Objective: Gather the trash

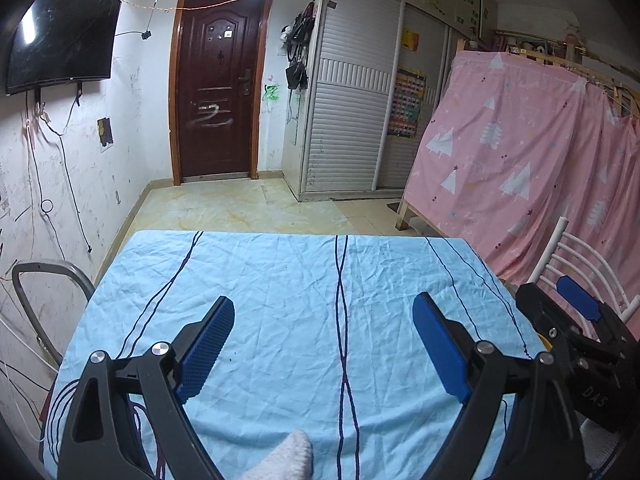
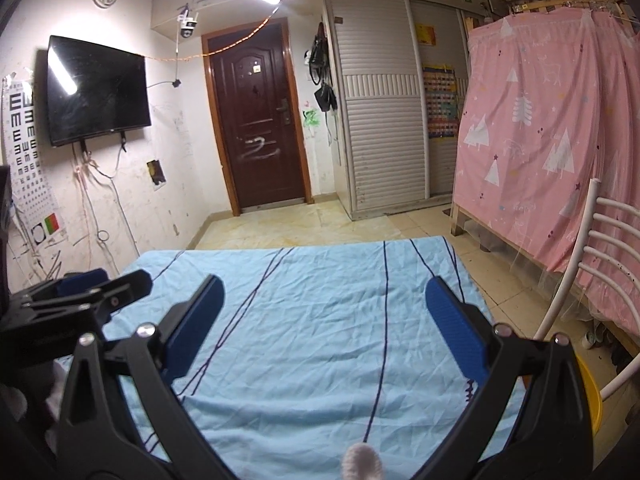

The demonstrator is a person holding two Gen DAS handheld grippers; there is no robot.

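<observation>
My left gripper (image 1: 324,312) is open and empty above a table covered with a light blue cloth (image 1: 280,292). My right gripper (image 2: 326,292) is open and empty above the same cloth (image 2: 320,312). Each gripper shows at the edge of the other's view: the right gripper (image 1: 576,312) at the right, the left gripper (image 2: 88,284) at the left. No trash shows on the cloth. A yellow bin rim (image 2: 590,396) sits low beside the table's right edge. A white gloved fingertip (image 1: 288,456) shows at the bottom.
A white chair (image 2: 600,264) stands to the right of the table, by a pink curtain (image 2: 552,120). A grey chair back (image 1: 44,292) stands at the left. A brown door (image 1: 218,84), a wall television (image 1: 60,32) and a wardrobe (image 1: 352,92) lie beyond tiled floor.
</observation>
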